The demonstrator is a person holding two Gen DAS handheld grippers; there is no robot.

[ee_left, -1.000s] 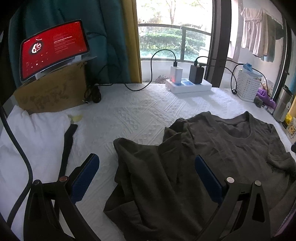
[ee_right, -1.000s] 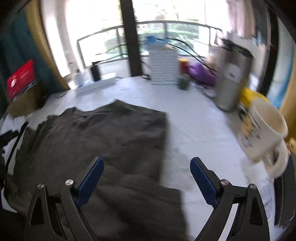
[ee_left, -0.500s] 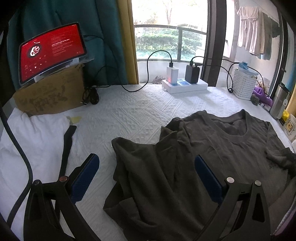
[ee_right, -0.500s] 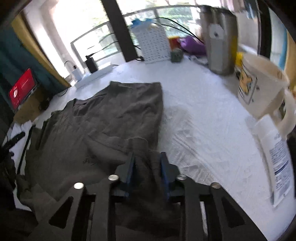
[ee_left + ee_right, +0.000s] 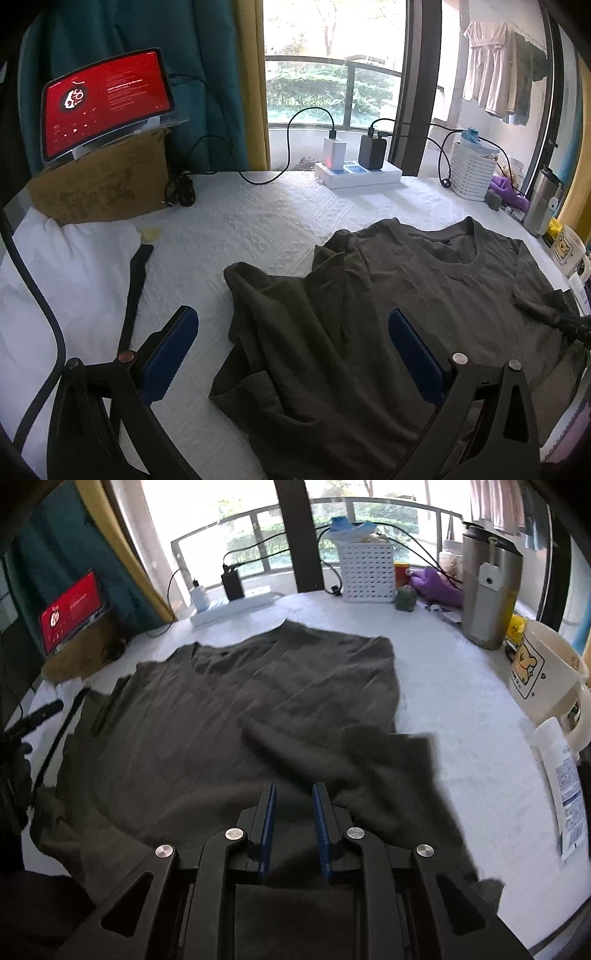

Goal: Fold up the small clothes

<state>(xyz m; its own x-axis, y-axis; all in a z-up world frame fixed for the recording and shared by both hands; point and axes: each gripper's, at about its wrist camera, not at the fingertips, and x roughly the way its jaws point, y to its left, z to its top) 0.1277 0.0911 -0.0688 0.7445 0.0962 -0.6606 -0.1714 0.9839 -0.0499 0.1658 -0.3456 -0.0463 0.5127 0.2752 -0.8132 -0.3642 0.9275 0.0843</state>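
A dark grey-green T-shirt [image 5: 406, 295] lies spread on the white bedcover, collar toward the window, its left side rumpled. My left gripper [image 5: 291, 350] hovers open above that rumpled side, with nothing pressed between its blue pads. In the right wrist view the same shirt [image 5: 240, 709] fills the middle. My right gripper [image 5: 295, 812] is shut on a bunched fold of its right sleeve, and the cloth is drawn up from the bed between the narrow-set pads. The shirt's hem is hidden under the gripper frames.
A white cloth [image 5: 74, 277] and a black strap [image 5: 135, 288] lie on the left. Along the back stand a cardboard box [image 5: 103, 188] bearing a red-screened tablet [image 5: 107, 99], a power strip [image 5: 358, 173] and a white basket [image 5: 472, 170]. On the right are a steel tumbler [image 5: 487, 590], a mug [image 5: 543, 675] and a bottle [image 5: 561, 786].
My right gripper went from wide open to shut on the sleeve, then carried it inward over the shirt. The left gripper stayed open and nearly still.
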